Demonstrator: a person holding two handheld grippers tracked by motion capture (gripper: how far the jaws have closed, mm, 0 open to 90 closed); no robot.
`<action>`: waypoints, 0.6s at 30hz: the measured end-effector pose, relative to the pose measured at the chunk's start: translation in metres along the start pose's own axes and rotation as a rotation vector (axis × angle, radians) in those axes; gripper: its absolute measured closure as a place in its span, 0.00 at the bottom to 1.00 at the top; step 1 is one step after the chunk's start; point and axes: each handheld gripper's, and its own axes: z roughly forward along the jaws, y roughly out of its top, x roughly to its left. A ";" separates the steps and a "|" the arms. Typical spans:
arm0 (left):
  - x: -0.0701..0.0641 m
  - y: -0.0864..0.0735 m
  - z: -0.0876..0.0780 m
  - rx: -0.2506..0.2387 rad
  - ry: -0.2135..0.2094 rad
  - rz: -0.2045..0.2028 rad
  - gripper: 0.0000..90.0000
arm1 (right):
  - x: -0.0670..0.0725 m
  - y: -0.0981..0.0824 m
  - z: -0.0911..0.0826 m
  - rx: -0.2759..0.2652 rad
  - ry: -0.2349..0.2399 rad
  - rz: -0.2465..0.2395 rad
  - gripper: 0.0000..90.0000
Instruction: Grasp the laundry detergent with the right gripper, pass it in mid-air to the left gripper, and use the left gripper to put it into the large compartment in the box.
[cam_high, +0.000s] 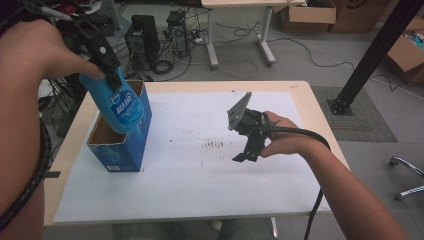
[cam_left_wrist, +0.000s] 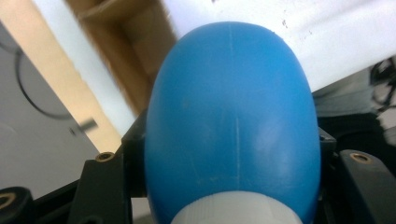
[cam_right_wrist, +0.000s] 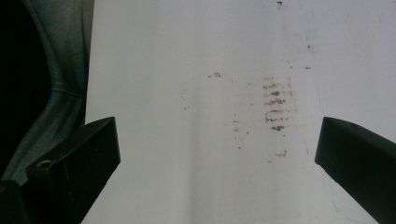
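Left hand-held gripper (cam_high: 111, 75) clamps blue bottle (cam_high: 119, 107), bottom end dipping into open blue carton (cam_high: 120, 145); right hand-held gripper (cam_high: 246, 152) gapes wide, empty, over bench (cam_high: 200, 190).

Left claw (cam_high: 112, 75) up high, over the open box (cam_high: 121, 142), pointing steeply down, jaws clamped on either side of the blue bottle (cam_high: 116, 105). Left hand (cam_high: 37, 52) wrapped round the claw's body, forearm dropping along the near-left edge with the cable beside it. In the left gripper view, black jaws pressed to both flanks of that bottle (cam_left_wrist: 231, 121). Right claw (cam_high: 248, 150) well to the right of the box, low above the surface (cam_high: 200, 185), tilted down, jaws spread wide with nothing between. Right hand (cam_high: 282, 135) gripping from behind, forearm running off toward the near-right corner.
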 end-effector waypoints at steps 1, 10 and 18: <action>0.007 0.000 0.000 0.016 -0.010 -0.047 0.44 | 0.000 -0.001 0.000 0.004 0.002 0.001 0.00; 0.037 0.002 0.000 0.037 -0.014 -0.258 0.44 | 0.000 -0.004 0.007 0.040 0.016 -0.001 0.00; 0.050 0.009 0.008 0.021 -0.011 -0.304 0.44 | 0.000 -0.012 0.009 0.059 0.024 0.014 0.00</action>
